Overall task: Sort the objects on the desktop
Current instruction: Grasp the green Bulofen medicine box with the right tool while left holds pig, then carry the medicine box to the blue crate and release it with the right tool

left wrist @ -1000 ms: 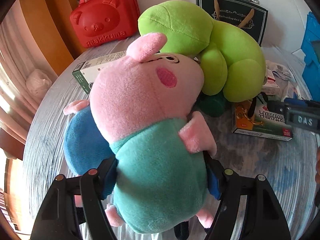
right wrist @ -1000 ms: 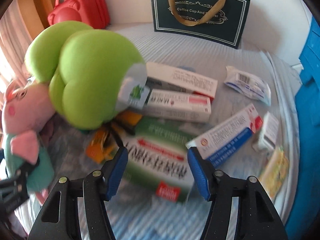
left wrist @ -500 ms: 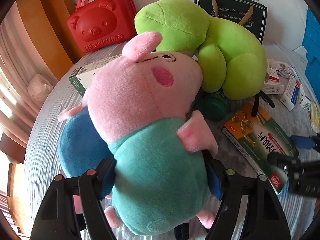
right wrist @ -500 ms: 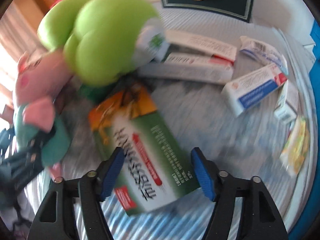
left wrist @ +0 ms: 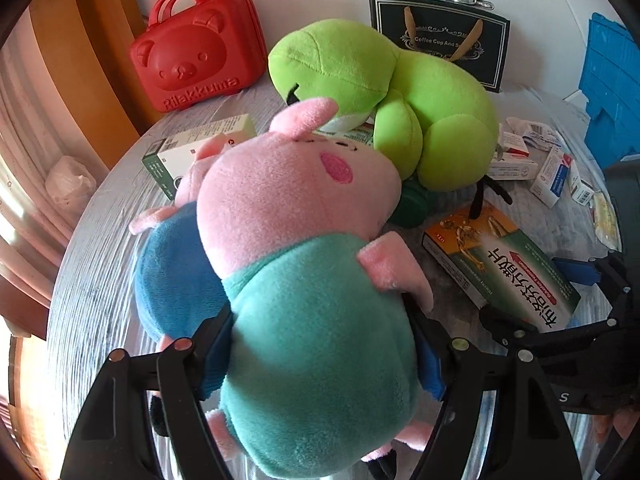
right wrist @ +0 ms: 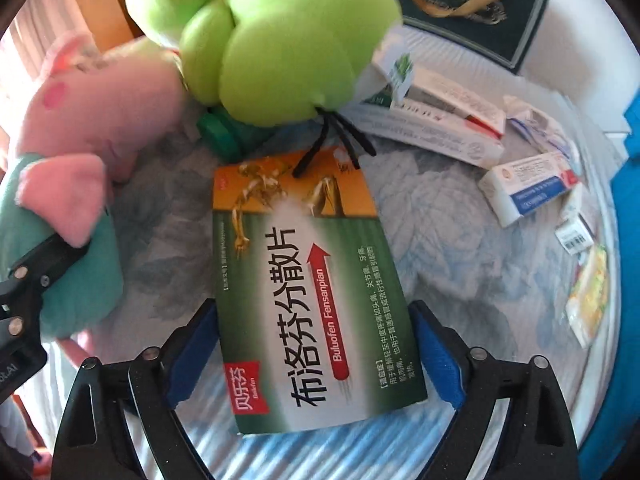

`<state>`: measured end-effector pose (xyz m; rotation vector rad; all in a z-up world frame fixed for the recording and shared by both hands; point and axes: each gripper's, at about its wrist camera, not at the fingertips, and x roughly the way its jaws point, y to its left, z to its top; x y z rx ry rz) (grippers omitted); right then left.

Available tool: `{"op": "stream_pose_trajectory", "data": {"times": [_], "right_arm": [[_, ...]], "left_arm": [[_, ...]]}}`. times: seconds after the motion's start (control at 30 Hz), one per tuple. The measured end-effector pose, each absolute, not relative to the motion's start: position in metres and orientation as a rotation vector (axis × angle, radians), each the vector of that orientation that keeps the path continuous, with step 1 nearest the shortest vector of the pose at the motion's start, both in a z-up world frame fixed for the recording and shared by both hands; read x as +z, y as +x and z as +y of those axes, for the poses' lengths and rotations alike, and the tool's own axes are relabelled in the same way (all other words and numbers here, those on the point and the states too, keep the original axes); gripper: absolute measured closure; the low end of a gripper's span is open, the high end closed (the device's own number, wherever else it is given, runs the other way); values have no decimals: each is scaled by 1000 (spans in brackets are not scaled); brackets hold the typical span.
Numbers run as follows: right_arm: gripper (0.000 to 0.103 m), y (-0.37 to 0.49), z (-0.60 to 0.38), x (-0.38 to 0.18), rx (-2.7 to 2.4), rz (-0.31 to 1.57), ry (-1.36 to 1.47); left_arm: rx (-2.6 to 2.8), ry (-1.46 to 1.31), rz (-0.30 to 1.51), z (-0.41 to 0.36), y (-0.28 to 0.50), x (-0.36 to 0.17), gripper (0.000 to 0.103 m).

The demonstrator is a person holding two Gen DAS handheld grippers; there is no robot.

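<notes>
Two plush toys, a pig [left wrist: 296, 280] pinched by the left gripper [left wrist: 320, 356] and a green frog [right wrist: 272, 40], are crowded beside the medicine box [right wrist: 312, 292] straddled by the right gripper [right wrist: 316, 356], whose jaws have just been spreading.

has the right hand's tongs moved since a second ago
Yes. The right tongs came down toward the green medicine box, which now lies between their just-opened jaws; the black gift bag slid to the frame's top.

Both wrist views look steeply down, close, sharing the green box [left wrist: 500, 264].
</notes>
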<state>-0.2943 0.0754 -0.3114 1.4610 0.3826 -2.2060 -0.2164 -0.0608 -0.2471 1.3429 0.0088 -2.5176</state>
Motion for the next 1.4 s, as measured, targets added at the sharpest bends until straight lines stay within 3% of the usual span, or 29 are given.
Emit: {"op": "stream_pose_trajectory", "data": {"times": [0.13, 0.2, 0.27, 0.4, 0.43, 0.47, 0.53, 0.87, 1.1, 1.2, 1.4], "right_arm": [[14, -269, 87, -271, -2292, 342, 1345], [89, -255, 96, -241, -2327, 282, 1261], [96, -241, 83, -215, -2417, 250, 1193], [94, -242, 85, -195, -2488, 229, 1233], [80, -232, 85, -196, -2492, 230, 1268], [46, -226, 91, -195, -2492, 213, 1300], [8, -216, 101, -205, -2479, 190, 1365], [9, -229, 121, -274, -2395, 257, 1573], [5, -269, 106, -298, -2289, 321, 1613], [14, -274, 103, -307, -2252, 319, 1632], [15, -260, 101, -293, -2296, 325, 1578]], "left_arm": [[-2593, 1266, 10, -59, -203, -216, 29], [-2637, 1212, -4, -58, -195, -196, 29], [-2687, 1162, -20, -57, -187, -178, 29], [-2755, 1164, -38, -57, -177, -161, 29], [-2760, 1179, -39, -58, -174, -162, 29], [-2760, 1199, -46, -57, -172, -165, 29], [-2755, 1251, -50, -58, -170, -181, 29], [-2631, 1472, -62, -39, -202, -262, 29], [-2591, 1501, -75, -27, -226, -271, 29], [-2579, 1503, -73, -26, -231, -271, 29], [-2598, 1490, -54, -29, -230, -260, 30]]}}
